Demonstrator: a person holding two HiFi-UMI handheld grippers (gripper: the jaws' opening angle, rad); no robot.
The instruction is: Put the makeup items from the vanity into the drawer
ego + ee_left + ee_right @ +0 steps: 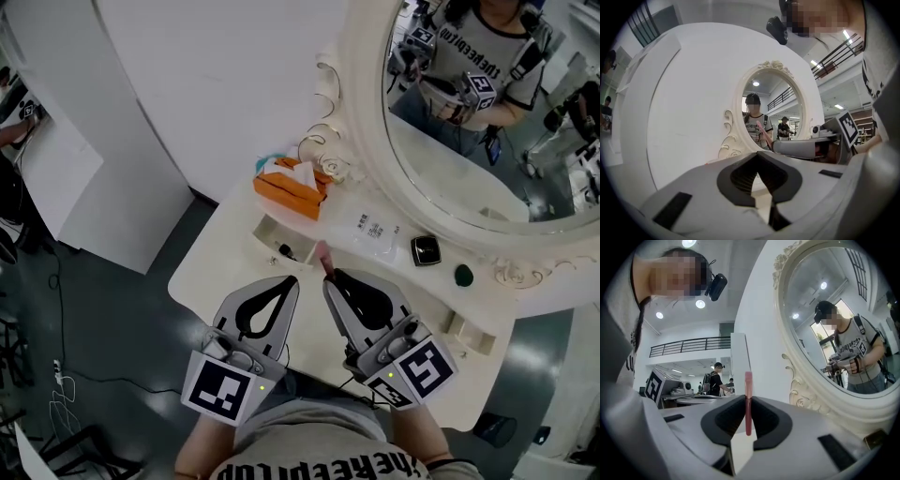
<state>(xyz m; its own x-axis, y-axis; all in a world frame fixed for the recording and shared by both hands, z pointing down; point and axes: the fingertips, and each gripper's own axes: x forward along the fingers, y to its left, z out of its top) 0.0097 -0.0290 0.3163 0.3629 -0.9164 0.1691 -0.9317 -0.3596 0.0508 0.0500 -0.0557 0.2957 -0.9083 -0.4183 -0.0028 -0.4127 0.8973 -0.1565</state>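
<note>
Over the table (230, 258), the right claw (328, 274) grips a pink stick (323, 255), the left claw (292, 279) is closed and empty, and a black compact (426, 250) and a small green item (463, 276) lie outside the drawer (269, 231).

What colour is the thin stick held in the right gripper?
Pink; the stick shows best in the right gripper view.

Bright, even indoor light fills every view. Round ceiling lamps (700, 303) glow white overhead in the right gripper view, and strip lights (846, 35) glare in the left gripper view. The white counter (225, 272) shows only faint shadows. Both gripper views bulge strongly, with black corners. The pink stick (748, 380) in the right gripper (748, 398) is sharp; distant figures are soft.
</note>
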